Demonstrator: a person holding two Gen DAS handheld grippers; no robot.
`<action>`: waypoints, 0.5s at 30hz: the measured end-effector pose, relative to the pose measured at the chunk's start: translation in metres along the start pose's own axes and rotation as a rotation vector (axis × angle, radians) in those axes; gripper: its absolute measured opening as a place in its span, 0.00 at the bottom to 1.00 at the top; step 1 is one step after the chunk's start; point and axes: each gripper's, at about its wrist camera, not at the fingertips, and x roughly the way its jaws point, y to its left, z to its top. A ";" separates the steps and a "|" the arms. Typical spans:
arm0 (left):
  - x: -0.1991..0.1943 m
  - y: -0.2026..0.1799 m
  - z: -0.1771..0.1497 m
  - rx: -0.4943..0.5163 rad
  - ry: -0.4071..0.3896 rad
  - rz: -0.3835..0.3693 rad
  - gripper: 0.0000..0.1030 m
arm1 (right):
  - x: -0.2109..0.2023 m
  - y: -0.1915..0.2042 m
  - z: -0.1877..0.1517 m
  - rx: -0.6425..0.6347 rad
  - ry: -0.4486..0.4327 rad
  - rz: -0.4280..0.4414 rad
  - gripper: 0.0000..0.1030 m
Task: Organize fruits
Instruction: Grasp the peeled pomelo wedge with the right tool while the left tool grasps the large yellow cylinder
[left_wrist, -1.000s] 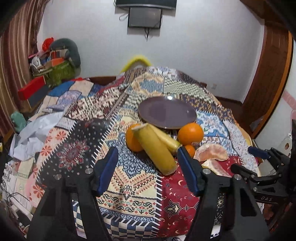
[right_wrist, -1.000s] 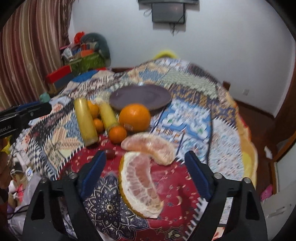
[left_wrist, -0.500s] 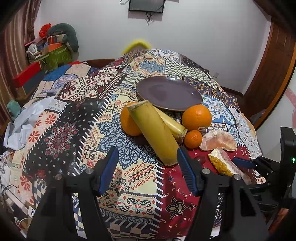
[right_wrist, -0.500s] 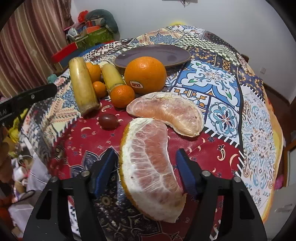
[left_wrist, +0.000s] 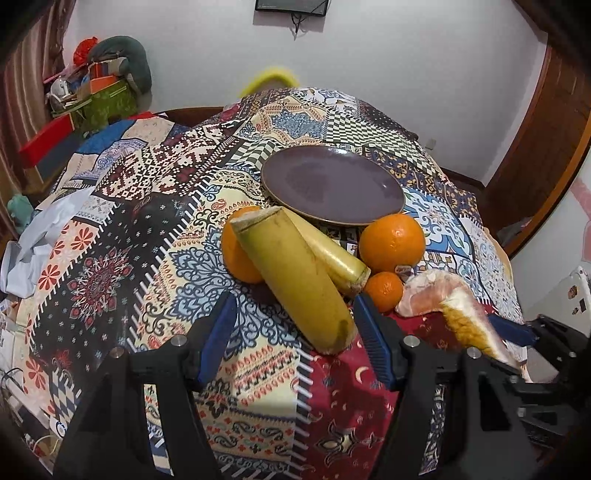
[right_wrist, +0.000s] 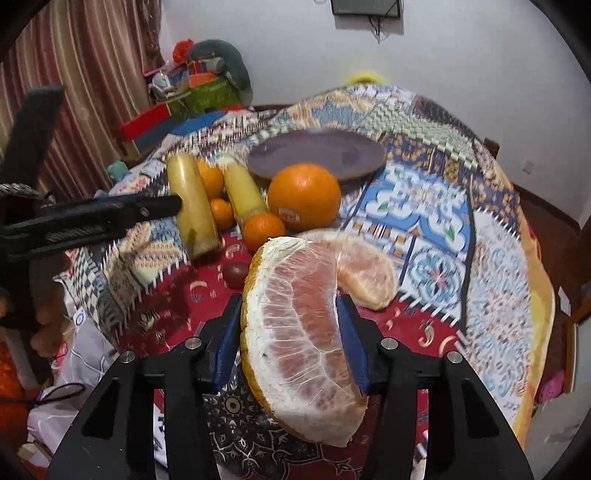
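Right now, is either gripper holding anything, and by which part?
The right gripper holds the pomelo wedge, its fingers clamped on the rind edge and the inner edge, near mid-length. The left gripper is open and holds nothing.

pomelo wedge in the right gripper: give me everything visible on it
The pomelo wedge is a thick crescent: pale pink pulp under thin membrane, white pith, yellow-orange rind along its outer curve. The right gripper is shut on its flanks, holding it on edge, cut face toward the camera, apparently off the patchwork cloth. A second peeled segment lies behind it.
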 end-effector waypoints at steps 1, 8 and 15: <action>0.004 0.000 0.002 -0.004 0.006 0.001 0.63 | -0.003 -0.002 0.003 0.006 -0.012 -0.002 0.45; 0.023 0.001 0.006 -0.017 0.044 -0.008 0.63 | -0.006 -0.018 0.015 0.047 -0.054 -0.027 0.45; 0.037 -0.002 0.011 -0.020 0.054 0.008 0.61 | -0.002 -0.033 0.018 0.094 -0.059 -0.036 0.45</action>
